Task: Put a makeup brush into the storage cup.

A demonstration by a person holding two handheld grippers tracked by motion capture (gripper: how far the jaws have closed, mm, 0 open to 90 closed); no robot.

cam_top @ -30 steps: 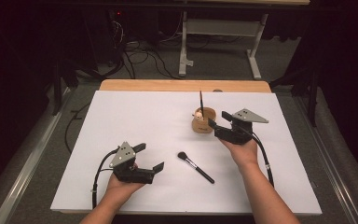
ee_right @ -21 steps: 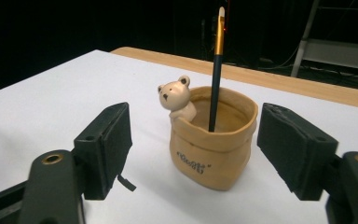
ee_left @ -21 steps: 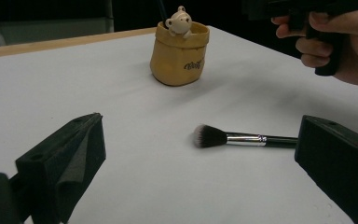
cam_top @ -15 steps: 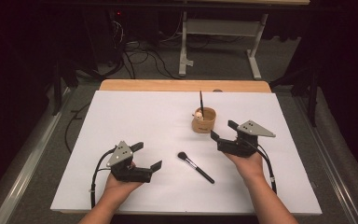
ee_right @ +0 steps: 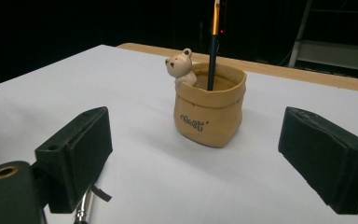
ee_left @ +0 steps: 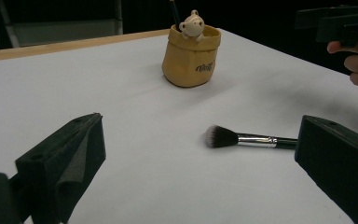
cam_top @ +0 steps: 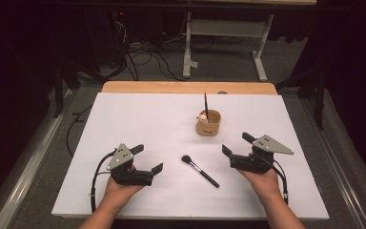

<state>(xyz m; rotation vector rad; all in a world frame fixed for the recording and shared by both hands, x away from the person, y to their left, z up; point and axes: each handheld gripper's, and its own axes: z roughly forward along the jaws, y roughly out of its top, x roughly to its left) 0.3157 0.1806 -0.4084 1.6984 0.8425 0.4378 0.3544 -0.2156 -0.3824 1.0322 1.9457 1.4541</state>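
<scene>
Right claw [cam_top: 236, 144] (agape, empty) beside pot [cam_top: 208, 123], brush [cam_top: 199, 170] alongside.

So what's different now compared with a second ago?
The right gripper has drawn back from the tan bag-shaped ceramic pot toward the table's near edge, its jaws opening with nothing between them. The thin dark brush stands in the pot as before. The left gripper, the black-handled makeup brush on the white table and the pot kept their places.
</scene>
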